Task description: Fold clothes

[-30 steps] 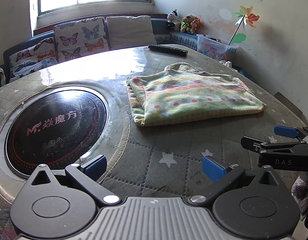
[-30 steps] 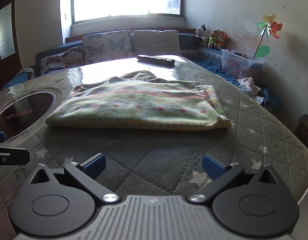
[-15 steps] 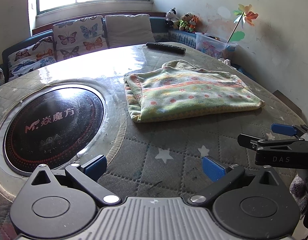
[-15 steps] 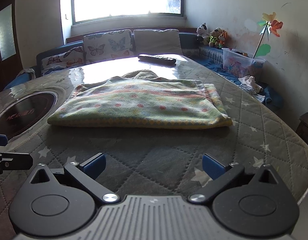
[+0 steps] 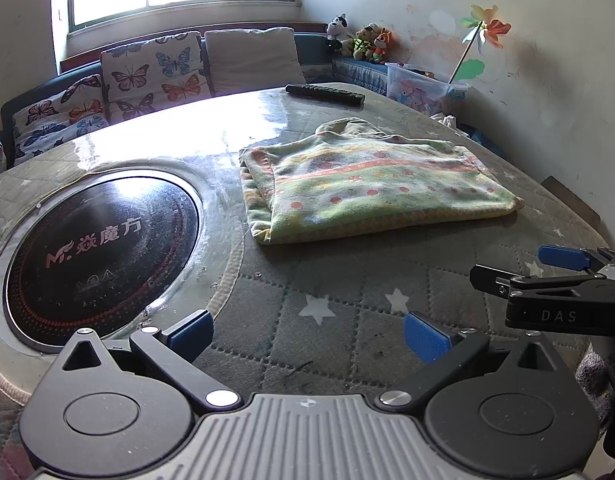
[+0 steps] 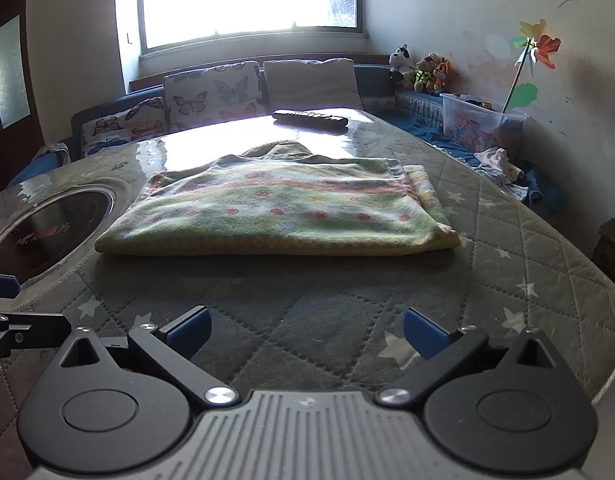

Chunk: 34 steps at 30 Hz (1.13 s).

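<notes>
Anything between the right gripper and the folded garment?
Nothing: only bare quilted table cover between the open right gripper and the garment, seen from the right wrist.

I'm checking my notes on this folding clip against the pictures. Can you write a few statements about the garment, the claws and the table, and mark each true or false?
1. The green patterned garment lies folded flat on the quilted table cover. True.
2. The left claw is shut on the garment's edge. False: it is open and holds nothing, short of the garment.
3. The right claw is open with nothing between its fingers. True.
4. The black remote control rests on top of the garment. False: it lies apart on the table, beyond the garment.
5. The round black cooktop is set into the table beside the garment. True.
</notes>
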Available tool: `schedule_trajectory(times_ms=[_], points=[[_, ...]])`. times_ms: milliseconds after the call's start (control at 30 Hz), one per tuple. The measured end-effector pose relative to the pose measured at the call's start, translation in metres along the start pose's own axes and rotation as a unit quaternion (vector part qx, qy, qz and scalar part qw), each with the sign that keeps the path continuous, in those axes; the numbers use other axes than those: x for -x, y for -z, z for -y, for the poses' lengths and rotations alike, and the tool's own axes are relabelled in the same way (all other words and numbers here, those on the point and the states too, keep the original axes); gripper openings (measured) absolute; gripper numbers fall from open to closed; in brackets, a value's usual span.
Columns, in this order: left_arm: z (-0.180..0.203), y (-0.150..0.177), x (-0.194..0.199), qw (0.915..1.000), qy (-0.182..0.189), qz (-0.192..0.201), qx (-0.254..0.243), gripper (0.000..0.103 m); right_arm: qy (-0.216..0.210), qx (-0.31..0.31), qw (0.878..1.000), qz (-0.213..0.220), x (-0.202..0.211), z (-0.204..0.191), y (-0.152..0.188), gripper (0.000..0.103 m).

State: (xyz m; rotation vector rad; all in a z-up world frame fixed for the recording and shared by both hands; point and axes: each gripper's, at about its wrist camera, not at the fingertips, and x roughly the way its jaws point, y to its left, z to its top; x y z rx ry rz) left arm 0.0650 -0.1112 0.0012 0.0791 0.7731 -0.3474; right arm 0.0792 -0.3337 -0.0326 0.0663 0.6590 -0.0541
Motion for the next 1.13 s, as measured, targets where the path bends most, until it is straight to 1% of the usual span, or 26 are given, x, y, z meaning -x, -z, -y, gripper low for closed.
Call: schedule_trajectory(times_ms=[1133], points=[[0.006,-0.013,-0.008,0.9998,0.008,0.003,-0.017,0.103,-0.007,0.0,1.0,-0.006,-0.01,-0.007,-0.007,0.103]])
